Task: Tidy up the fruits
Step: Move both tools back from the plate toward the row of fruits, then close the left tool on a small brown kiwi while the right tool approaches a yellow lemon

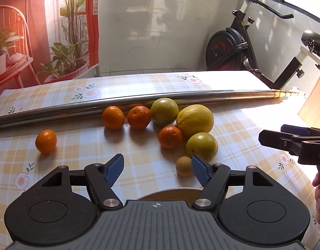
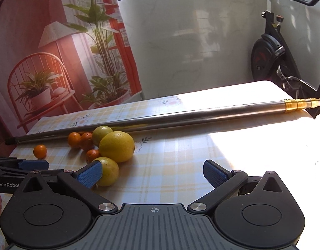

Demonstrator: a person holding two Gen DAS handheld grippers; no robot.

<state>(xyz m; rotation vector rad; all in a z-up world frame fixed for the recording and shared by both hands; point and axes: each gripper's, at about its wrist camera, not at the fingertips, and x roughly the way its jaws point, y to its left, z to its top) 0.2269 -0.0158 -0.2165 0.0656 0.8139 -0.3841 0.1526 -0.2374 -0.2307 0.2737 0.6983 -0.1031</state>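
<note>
Loose fruit lies on the plaid tablecloth: a large yellow citrus, two greenish-yellow fruits, several small oranges, one orange apart at the left, and a small brown fruit. My left gripper is open above the cloth, its right finger beside the brown fruit. My right gripper is open too, its left finger in front of the near greenish fruit. Neither holds anything.
A long metal pole with a brass end lies across the table behind the fruit. A round yellowish rim shows under my left gripper. An exercise bike stands behind the table. The right gripper shows at the left view's edge.
</note>
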